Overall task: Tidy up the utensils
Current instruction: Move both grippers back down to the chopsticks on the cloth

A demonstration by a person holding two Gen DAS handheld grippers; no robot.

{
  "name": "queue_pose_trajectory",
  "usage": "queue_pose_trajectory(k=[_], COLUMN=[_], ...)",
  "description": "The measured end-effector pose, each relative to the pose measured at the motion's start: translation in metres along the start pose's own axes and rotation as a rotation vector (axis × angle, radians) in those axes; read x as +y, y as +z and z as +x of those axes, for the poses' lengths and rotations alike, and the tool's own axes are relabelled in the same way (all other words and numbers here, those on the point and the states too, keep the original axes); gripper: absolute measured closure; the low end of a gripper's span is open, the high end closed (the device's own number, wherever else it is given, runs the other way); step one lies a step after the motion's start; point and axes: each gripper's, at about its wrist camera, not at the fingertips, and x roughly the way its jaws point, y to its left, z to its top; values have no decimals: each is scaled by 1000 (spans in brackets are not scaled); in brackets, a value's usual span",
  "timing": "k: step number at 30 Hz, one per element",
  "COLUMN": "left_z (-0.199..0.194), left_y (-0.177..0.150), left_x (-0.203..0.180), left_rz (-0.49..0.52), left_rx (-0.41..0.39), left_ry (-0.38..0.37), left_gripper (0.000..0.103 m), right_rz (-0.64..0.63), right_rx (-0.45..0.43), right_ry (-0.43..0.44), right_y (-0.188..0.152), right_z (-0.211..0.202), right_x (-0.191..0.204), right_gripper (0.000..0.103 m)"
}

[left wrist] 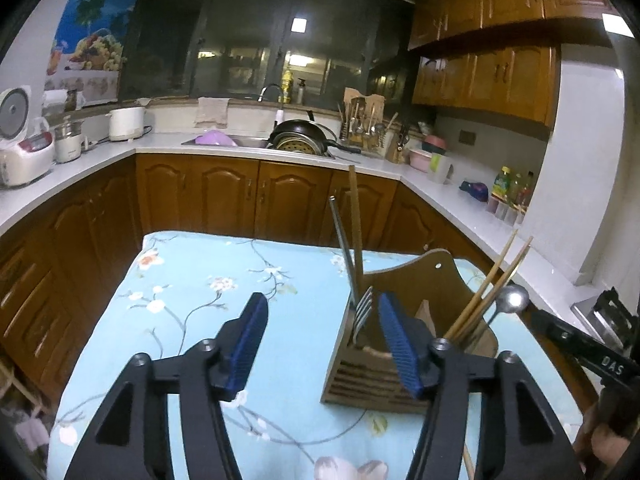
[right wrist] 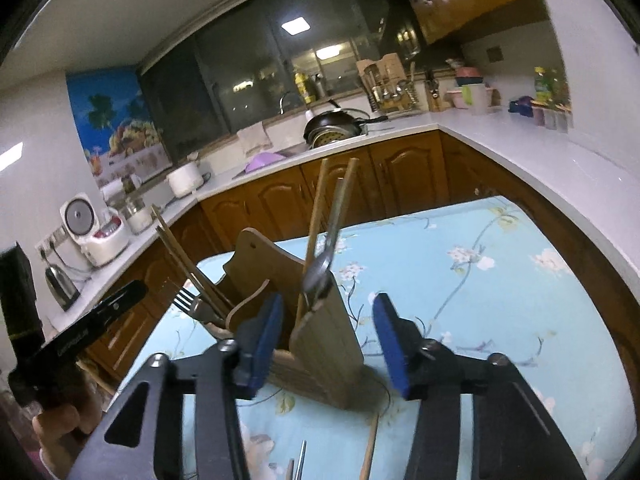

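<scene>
A wooden utensil holder (left wrist: 384,364) stands on the table with the light blue floral cloth (left wrist: 192,280). It holds a fork (left wrist: 362,312), wooden chopsticks (left wrist: 486,292), a metal spoon (left wrist: 512,300) and a tall metal and wooden handle (left wrist: 352,232). My left gripper (left wrist: 320,344) is open and empty, its right finger just in front of the holder. In the right wrist view the holder (right wrist: 328,352) sits between the open fingers of my right gripper (right wrist: 328,344), which is empty. A spoon (right wrist: 320,270) and chopsticks (right wrist: 316,224) stand in it. Loose chopsticks and a metal utensil (right wrist: 370,448) lie on the cloth near the gripper.
Kitchen counters (left wrist: 100,156) wrap around the table, with a rice cooker (left wrist: 20,144), a sink with pans (left wrist: 300,136), a second utensil rack (left wrist: 364,124) and bottles (left wrist: 512,192). The other gripper shows at the right edge (left wrist: 580,344) of the left wrist view.
</scene>
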Motion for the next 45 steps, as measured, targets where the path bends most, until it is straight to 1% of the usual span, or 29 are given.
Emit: queue_pose_trajectory(k=[2,5,7,8,11,17,23,27,36,45], left_z=[-9,-23,-31,-35,-47,-64,-70,-67,-58,-44], left_y=[-6,-15,-24,-28,-41,-65,-79,-88,-100,-98], left_x=[3,4,5,6,6,6,2,-5,-17,-25], left_rz=[-14,-27,-34,-40,-55,-76,-82,-73,-47,-24], left_rx=[8,19,41,51,88,174,244,276,336,374], left_ry=[-2,-1,-4,-5,-11,-25,-26,-27,-36,-52], left_gripper=[41,37,34,34,34,34,34,34,34,34], right_rz=[19,41,57,65,83,118,148,157,150,136], right_rx=[-15,-34,-33,-33,-28,11,55,73,78,105], right_ry=[2,-2,-6,-10,-27,-62,-67,-67,-59,-45], right_y=[-5,-18,-27,-32,-47,-80,-110,-124,-129,-125], right_z=[-11,-30,-40,-45,-58,-77,-84,-86,-86,-75], right_x=[-5,-13,-18,-21,-30,-47,-52,-53,-49,-46], right_gripper=[32,27,25,24,22,20,19,19,19,20])
